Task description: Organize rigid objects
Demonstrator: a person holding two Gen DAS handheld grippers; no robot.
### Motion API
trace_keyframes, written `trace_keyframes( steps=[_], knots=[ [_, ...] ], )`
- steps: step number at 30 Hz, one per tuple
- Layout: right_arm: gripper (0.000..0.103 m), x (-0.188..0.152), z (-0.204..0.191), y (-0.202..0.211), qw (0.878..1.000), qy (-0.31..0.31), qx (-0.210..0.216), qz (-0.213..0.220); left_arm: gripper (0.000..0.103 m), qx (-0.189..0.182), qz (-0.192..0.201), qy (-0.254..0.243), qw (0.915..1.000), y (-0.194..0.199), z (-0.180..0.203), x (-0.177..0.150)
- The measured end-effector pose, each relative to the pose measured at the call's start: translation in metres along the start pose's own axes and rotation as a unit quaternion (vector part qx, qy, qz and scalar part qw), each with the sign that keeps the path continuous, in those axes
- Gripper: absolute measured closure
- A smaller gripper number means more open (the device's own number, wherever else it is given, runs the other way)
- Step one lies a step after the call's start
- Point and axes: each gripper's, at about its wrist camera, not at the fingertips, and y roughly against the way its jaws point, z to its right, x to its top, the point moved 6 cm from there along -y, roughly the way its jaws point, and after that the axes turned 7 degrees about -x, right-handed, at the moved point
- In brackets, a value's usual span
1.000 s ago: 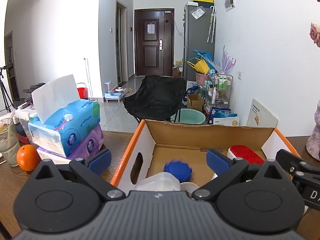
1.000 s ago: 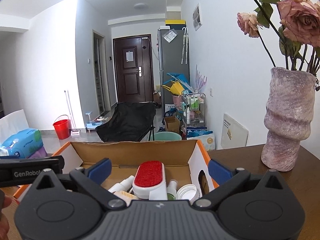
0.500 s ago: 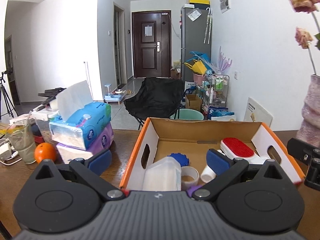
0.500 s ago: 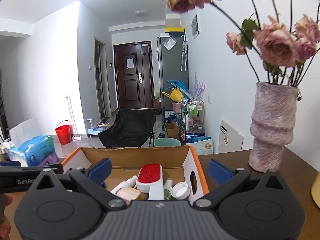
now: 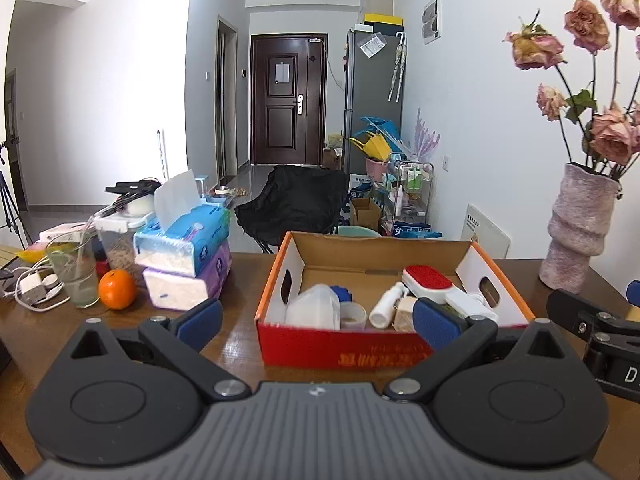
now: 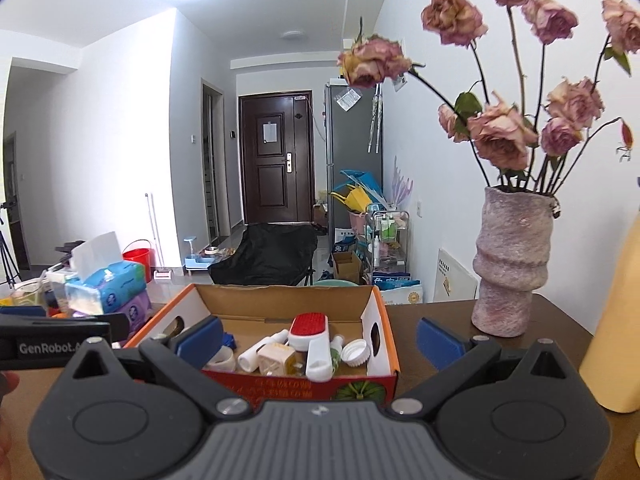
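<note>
Left gripper (image 5: pixel 316 316) sits nearest, low over the brown tabletop (image 5: pixel 236 336), jaws spread wide and empty; its blue pads (image 5: pixel 199 317) stand well apart. Right gripper (image 6: pixel 318 334) alongside it, jaws likewise spread wide, holding nothing. Neither touches the box.

Just beyond both: an open cardboard box (image 5: pixel 352 350) with a red front wall, orange rim and white inner sides, standing on the tabletop about midway along. Inside it, near the front wall: a milky plastic jug (image 5: pixel 314 308) at the left, a small white cup (image 5: pixel 353 315) beside it, then a white spray bottle (image 5: pixel 386 304) lying on its side. A lint brush (image 5: pixel 436 284) with a red face and white handle lies tilted toward the box's right side. A blue cap (image 5: pixel 340 291) shows behind the jug. From the right wrist view, a white ridged lid (image 6: pixel 355 353) and a cream square block (image 6: pixel 275 360) also lie near the front.

Left of the box: an orange (image 5: pixel 117 289), a drinking glass (image 5: pixel 75 276), and two stacked tissue packs (image 5: pixel 188 256), the top one blue, the lower purple. White charger and cable (image 5: pixel 34 288) near the left edge.

Right side of the tabletop, toward its far edge: a pinkish ribbed vase (image 6: pixel 512 264) with faded roses (image 6: pixel 500 136). A yellow object (image 6: pixel 616 320) at the right edge, cut off by the frame.

Beyond the table: a black folding chair (image 5: pixel 294 204), a grey fridge (image 5: pixel 374 96), a dark door (image 5: pixel 286 100).
</note>
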Motion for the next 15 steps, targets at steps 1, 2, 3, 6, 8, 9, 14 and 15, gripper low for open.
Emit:
trace_keyframes(
  steps=[1, 2, 3, 6, 8, 9, 14, 15],
  knots=[
    [0.000, -0.001, 0.001, 0.008, 1.000, 0.000, 0.000, 0.000, 0.000, -0.001, -0.002, 0.000, 1.0000, 0.006, 0.000, -0.002],
    [0.000, -0.003, 0.002, 0.016, 1.000, 0.000, -0.002, 0.000, 0.000, -0.001, -0.003, -0.001, 1.0000, 0.012, 0.001, -0.004],
    [0.000, -0.003, 0.002, 0.023, 1.000, -0.001, -0.002, 0.001, 0.000, -0.001, -0.004, -0.001, 1.0000, 0.018, 0.002, -0.007],
    [0.000, -0.007, 0.006, 0.048, 1.000, -0.002, -0.003, 0.003, 0.000, -0.002, -0.007, -0.003, 1.0000, 0.039, 0.005, -0.015],
    [0.000, -0.010, 0.008, 0.063, 1.000, -0.004, -0.004, 0.006, 0.000, -0.003, -0.010, -0.004, 0.9999, 0.053, 0.006, -0.020],
    [0.000, -0.012, 0.009, 0.071, 1.000, -0.006, -0.003, 0.006, 0.000, -0.003, -0.011, -0.004, 0.9999, 0.061, 0.007, -0.023],
    [0.000, -0.029, 0.016, 0.108, 1.000, -0.013, -0.002, -0.002, 0.000, -0.003, -0.017, -0.009, 0.9998, 0.102, 0.009, -0.040],
    [0.000, -0.031, 0.018, 0.117, 1.000, -0.014, -0.003, -0.001, 0.000, -0.002, -0.018, -0.011, 0.9998, 0.111, 0.010, -0.044]
  ],
)
